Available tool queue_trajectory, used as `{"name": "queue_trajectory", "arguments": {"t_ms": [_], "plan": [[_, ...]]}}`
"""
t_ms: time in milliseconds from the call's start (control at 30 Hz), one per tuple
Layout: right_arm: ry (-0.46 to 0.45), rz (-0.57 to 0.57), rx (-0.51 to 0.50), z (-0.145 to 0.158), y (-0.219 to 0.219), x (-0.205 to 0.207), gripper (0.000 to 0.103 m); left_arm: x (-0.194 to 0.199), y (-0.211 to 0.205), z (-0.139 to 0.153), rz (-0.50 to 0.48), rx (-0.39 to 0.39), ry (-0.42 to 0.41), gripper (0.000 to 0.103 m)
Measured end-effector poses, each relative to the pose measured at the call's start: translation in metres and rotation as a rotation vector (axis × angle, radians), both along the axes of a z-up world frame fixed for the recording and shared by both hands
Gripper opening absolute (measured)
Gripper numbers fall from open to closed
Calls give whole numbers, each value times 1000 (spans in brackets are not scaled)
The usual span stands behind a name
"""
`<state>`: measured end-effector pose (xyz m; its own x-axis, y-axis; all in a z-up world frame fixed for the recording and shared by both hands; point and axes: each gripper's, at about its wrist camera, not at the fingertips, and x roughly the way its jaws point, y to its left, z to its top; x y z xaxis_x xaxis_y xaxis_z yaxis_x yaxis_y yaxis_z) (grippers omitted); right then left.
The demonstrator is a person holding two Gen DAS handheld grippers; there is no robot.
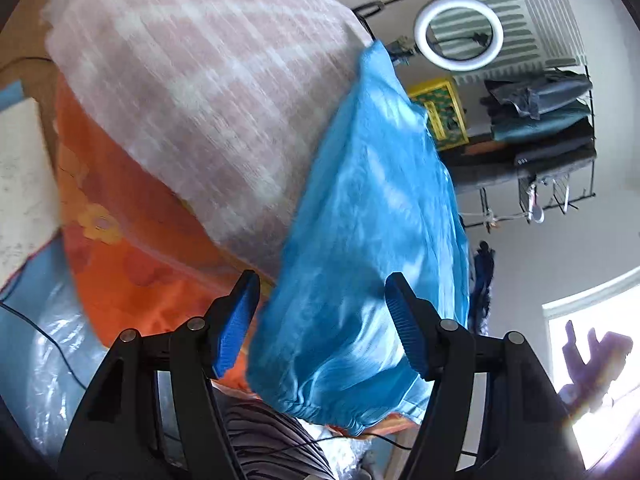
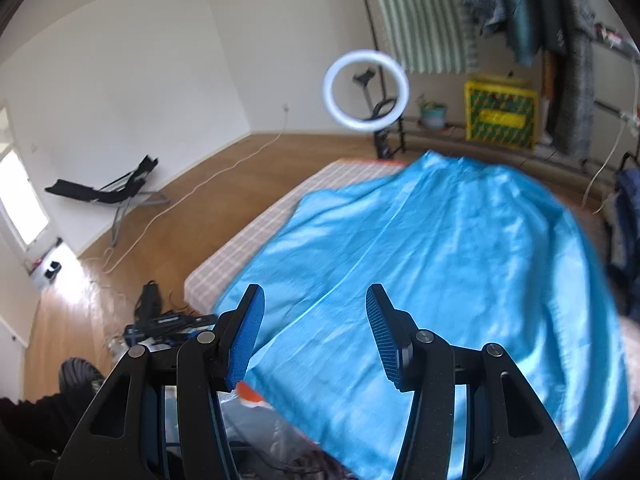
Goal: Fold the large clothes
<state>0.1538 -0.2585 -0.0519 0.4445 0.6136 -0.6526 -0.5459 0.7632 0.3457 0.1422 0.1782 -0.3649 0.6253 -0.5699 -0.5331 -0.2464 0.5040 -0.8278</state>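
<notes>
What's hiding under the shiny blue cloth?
The blue cloth lies on a checked mattress, with orange fabric beneath. Whatever else it covers is hidden.

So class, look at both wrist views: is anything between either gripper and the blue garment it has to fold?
Nothing visible. The blue garment lies spread on the checked mattress, directly ahead of the open right gripper and left gripper.

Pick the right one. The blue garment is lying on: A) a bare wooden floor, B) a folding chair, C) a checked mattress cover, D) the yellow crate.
C: in the right wrist view the blue garment is spread over the pale checked mattress cover, whose edge shows beside it above the wooden floor.
</notes>
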Motion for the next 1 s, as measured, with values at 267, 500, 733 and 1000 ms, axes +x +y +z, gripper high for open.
{"name": "queue_trajectory", "arguments": {"t_ms": [267, 500, 733, 1000], "plan": [[62, 71, -47, -36, 37, -6, 52, -3, -14, 8, -29, 16, 28, 46], [143, 72, -30, -63, 52, 6, 52, -8, -34, 50, -56, 222, 43, 12], [200, 66, -53, -110, 92, 33, 52, -2, -65, 95, -68, 380, 3, 9], [333, 35, -103, -177, 127, 66, 52, 8, -99, 131, -133, 553, -96, 8]]}}
